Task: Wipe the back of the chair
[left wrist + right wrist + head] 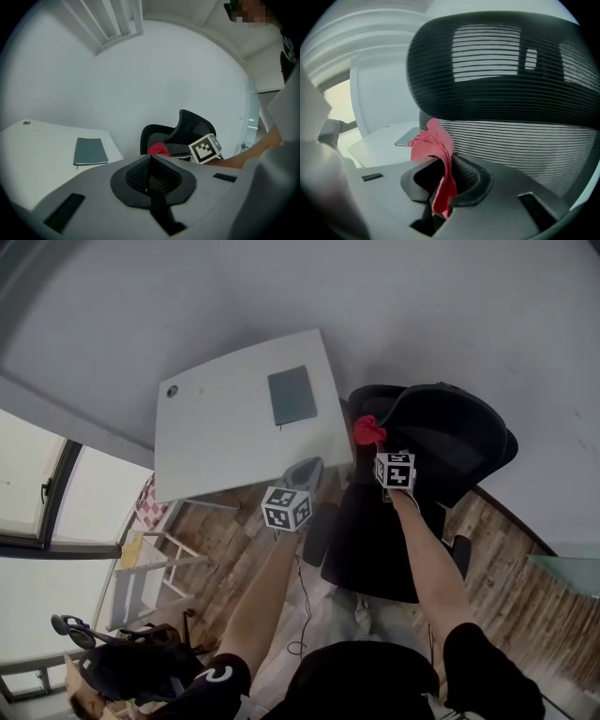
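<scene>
A black mesh office chair (441, 442) stands by the white desk; its ribbed backrest (511, 131) fills the right gripper view. My right gripper (375, 439) is shut on a red cloth (436, 150), which bunches up above the jaws close to the backrest; whether it touches the mesh I cannot tell. The red cloth (368, 430) shows at the chair's upper left edge in the head view. My left gripper (302, 476) hangs over the desk's near corner, to the left of the chair, shut with nothing in it. The left gripper view shows the chair (183, 136) and the cloth (158, 149) ahead.
A white desk (216, 427) with a dark grey notebook (292, 396) stands left of the chair. A white wall is behind. Wooden floor, a white step stool (150, 563) and another black chair (131, 662) lie at lower left. A cable runs along the floor.
</scene>
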### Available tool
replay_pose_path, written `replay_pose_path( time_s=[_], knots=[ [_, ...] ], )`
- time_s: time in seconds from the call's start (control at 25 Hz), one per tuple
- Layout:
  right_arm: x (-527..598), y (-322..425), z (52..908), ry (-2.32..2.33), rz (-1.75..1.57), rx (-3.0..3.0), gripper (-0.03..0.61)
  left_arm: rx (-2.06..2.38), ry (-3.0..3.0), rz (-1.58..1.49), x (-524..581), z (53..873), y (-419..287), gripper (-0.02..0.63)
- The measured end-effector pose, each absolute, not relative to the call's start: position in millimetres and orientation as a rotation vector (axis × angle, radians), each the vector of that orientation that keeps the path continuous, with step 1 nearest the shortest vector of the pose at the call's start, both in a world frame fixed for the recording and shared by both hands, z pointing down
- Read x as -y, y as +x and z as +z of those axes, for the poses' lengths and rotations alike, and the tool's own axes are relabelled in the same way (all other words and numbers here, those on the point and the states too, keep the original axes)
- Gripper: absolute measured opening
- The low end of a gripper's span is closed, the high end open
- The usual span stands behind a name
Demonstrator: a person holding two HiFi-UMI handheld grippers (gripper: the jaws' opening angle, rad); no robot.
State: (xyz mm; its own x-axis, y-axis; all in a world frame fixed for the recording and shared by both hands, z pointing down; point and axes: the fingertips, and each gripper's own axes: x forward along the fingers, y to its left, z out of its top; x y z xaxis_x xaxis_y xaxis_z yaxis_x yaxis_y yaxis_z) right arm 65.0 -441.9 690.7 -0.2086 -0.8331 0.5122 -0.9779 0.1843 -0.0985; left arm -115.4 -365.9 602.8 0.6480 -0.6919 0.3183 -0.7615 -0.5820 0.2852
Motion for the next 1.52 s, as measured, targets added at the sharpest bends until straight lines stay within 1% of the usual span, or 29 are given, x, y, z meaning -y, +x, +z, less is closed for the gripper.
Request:
replay_pose_path(
  time_s=[0.32, 0.84, 1.16, 1.32, 1.52],
  knots=[
    [423.3, 147.6, 688.0, 1.835, 0.559, 2.031, 0.061, 1.026, 2.553, 0.276, 363.8, 594.2, -40.9, 0.025],
    [354.3, 330.2, 687.0, 2.098, 0.607, 1.804, 0.061, 0.785, 2.668, 0.352, 337.5, 595.3, 95.2, 0.025],
    [303.7, 419.2, 689.4, 2.219, 0.647, 1.659, 0.061, 0.721, 2.700, 0.364, 321.0, 593.8, 147.7, 0.025],
    [283.6, 442.7, 689.7, 2.256, 0.656, 1.619, 0.061, 0.719, 2.704, 0.357, 318.4, 594.3, 156.0, 0.025],
    [267.4, 427.3, 690.1, 2.258, 0.662, 1.659, 0.061, 0.741, 2.689, 0.353, 318.2, 597.3, 144.4, 0.025]
  ],
)
